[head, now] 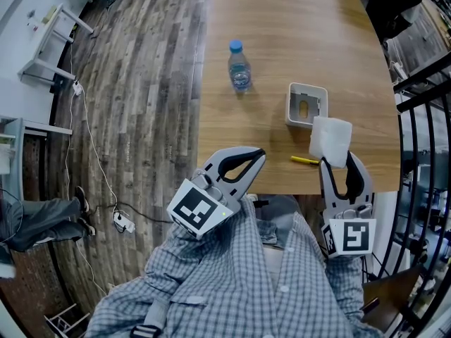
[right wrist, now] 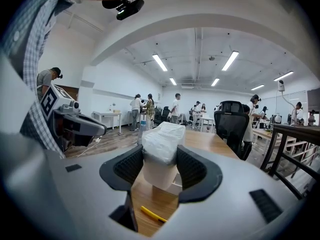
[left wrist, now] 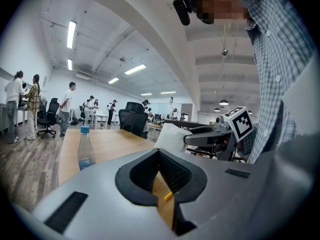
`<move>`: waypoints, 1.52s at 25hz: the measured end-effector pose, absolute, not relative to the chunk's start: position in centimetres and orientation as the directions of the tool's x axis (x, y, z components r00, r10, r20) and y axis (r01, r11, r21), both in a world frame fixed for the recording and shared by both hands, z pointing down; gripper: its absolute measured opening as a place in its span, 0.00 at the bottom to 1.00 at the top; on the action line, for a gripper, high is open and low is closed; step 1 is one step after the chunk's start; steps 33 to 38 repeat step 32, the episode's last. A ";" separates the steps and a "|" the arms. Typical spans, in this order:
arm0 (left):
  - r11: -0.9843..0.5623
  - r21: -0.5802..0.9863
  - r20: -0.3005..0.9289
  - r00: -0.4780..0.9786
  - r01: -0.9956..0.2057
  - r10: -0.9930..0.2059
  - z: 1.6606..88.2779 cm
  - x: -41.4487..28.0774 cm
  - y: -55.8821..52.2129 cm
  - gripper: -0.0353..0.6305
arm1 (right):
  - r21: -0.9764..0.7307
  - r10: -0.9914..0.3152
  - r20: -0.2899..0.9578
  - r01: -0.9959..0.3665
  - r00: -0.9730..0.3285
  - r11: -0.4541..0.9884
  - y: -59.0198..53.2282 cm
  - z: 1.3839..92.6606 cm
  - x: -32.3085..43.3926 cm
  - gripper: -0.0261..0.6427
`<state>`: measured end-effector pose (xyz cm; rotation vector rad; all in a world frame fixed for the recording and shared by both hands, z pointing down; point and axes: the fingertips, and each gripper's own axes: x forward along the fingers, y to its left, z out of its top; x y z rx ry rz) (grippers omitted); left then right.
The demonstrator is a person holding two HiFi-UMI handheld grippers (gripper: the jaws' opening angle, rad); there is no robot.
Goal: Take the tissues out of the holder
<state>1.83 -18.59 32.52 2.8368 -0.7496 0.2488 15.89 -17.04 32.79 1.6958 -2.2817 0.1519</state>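
A: Scanning the table (head: 282, 34): left gripper (head: 256, 156) pinched together, empty; right gripper (head: 337, 162) clamped.
B: Yes, the holder (head: 306, 104) stands free, tissues (head: 330, 139) gripped at its five o'clock. Squeeze gently, lower flat.

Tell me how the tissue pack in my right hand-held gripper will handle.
Probably soft: the tissue pack bulges above the right hand-held gripper pinching it. Likely light for its size, being tissues. Its glossy wrap may be slippery, so it might slide in a loose grip.
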 end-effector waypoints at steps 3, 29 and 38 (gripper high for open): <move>-0.847 0.164 0.213 0.857 -0.505 -0.470 32.6 1.9 -18.8 0.06 | 0.090 -0.918 0.297 -0.949 -0.263 0.301 -17.1 32.9 15.9 0.37; -0.851 0.161 0.233 0.857 -0.500 -0.459 33.4 1.6 -18.9 0.06 | 0.096 -0.908 0.320 -0.944 -0.270 0.315 -17.5 33.0 15.8 0.36; -0.845 0.170 0.234 0.854 -0.507 -0.465 33.6 1.5 -19.2 0.06 | 0.100 -0.903 0.325 -0.939 -0.283 0.330 -17.7 33.2 15.6 0.36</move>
